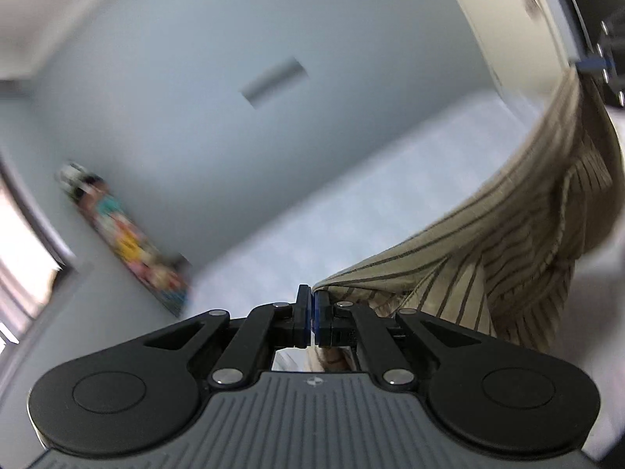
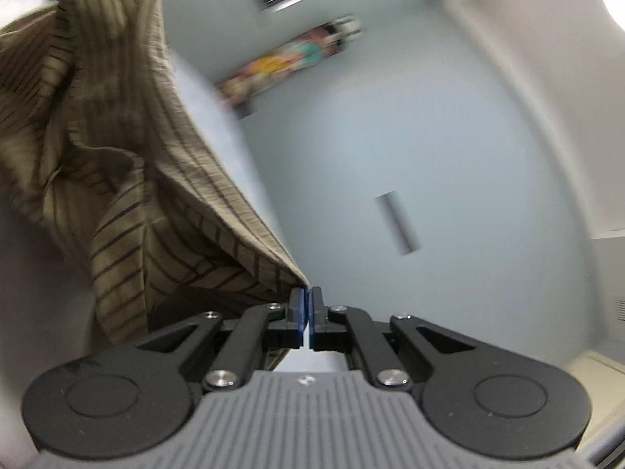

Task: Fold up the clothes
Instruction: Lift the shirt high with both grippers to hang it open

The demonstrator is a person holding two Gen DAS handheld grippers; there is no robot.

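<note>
A tan garment with thin dark stripes hangs in the air, stretched between both grippers. My left gripper is shut on one edge of it, and the cloth runs up and to the right from the pads. In the right wrist view my right gripper is shut on another edge of the striped garment, which spreads up and to the left in loose folds. The other gripper shows at the far right of the left wrist view, pinching the cloth. Both views are tilted and blurred.
Behind the cloth lies a pale blue-white flat surface against a light blue wall. A colourful long object leans on that wall, also seen as the colourful object. A bright window lies at the left.
</note>
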